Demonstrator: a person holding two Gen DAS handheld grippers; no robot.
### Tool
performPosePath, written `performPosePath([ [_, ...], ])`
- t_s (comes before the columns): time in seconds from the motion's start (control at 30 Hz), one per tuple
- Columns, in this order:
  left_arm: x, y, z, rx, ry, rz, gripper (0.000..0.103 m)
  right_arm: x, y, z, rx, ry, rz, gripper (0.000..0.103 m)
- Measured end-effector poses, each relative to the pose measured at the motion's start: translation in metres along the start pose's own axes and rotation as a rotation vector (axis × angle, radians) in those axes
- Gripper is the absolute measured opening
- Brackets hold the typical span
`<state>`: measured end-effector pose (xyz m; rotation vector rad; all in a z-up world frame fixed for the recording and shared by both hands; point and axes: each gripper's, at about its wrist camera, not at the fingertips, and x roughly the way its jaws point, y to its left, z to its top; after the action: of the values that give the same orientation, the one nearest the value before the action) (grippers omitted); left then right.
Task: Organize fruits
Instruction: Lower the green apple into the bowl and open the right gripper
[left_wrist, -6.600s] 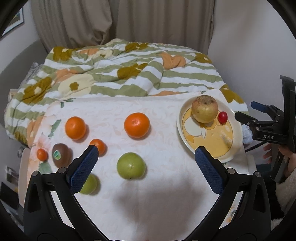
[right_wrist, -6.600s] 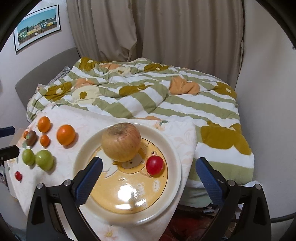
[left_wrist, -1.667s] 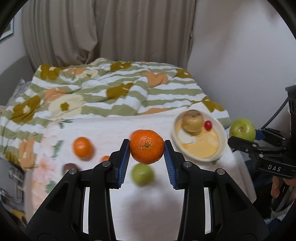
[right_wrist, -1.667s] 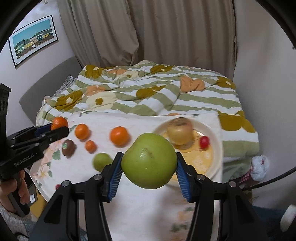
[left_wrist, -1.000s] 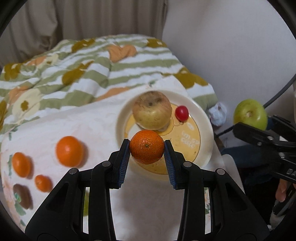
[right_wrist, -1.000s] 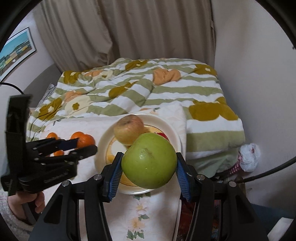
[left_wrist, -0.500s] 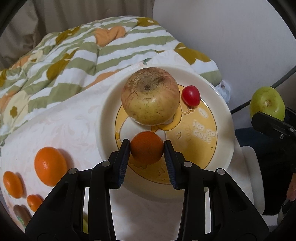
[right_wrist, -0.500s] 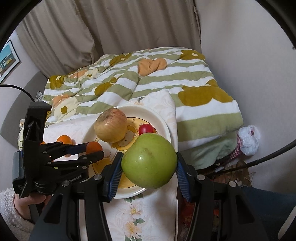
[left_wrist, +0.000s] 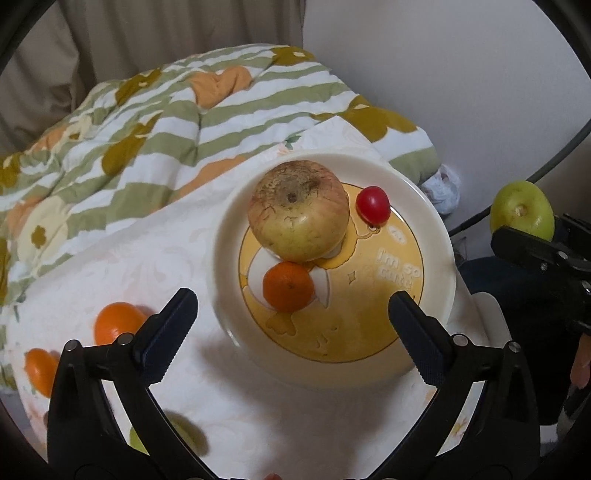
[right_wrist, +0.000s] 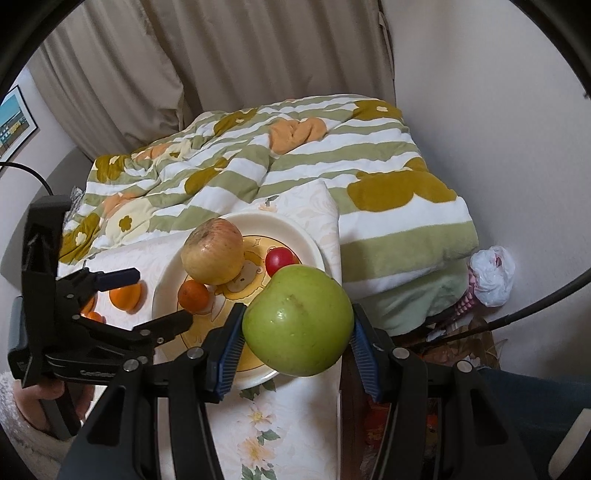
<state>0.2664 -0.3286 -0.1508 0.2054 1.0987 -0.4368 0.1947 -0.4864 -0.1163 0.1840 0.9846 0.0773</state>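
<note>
A cream plate (left_wrist: 436, 236) with a yellow centre holds a yellowish apple (left_wrist: 298, 210), a cherry tomato (left_wrist: 373, 205) and a small orange (left_wrist: 288, 287). My left gripper (left_wrist: 291, 317) is open and empty, just in front of the orange. My right gripper (right_wrist: 297, 334) is shut on a green apple (right_wrist: 298, 320) and holds it above the plate's (right_wrist: 295, 227) right front edge. The green apple also shows at the right of the left wrist view (left_wrist: 521, 211). The orange (right_wrist: 193, 294) lies beside the yellowish apple (right_wrist: 213, 250).
Other oranges (left_wrist: 115, 326) and a green fruit (left_wrist: 184, 435) lie on the white flowered cloth (left_wrist: 155, 266) left of the plate. A striped green quilt (right_wrist: 295, 155) covers the bed behind. A wall stands at the right, with a white bag (right_wrist: 493, 271) on the floor.
My left gripper has opened and let go of the small orange, which now lies on the plate. My right gripper with the green apple has come closer to the plate.
</note>
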Motion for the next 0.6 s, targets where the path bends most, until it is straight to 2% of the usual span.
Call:
performPosePath([
  [0.3,-0.030,0.015,-0.018,-0.072,-0.022,0.049,0.103,0.012,0.010,0.009,-0.108,0.022,0.036,0.051],
  [0.6,-0.054,0.036,-0.042,-0.153,-0.045,0.134,0.103,0.052,0.027,0.009,-0.192,0.075,0.079,0.051],
])
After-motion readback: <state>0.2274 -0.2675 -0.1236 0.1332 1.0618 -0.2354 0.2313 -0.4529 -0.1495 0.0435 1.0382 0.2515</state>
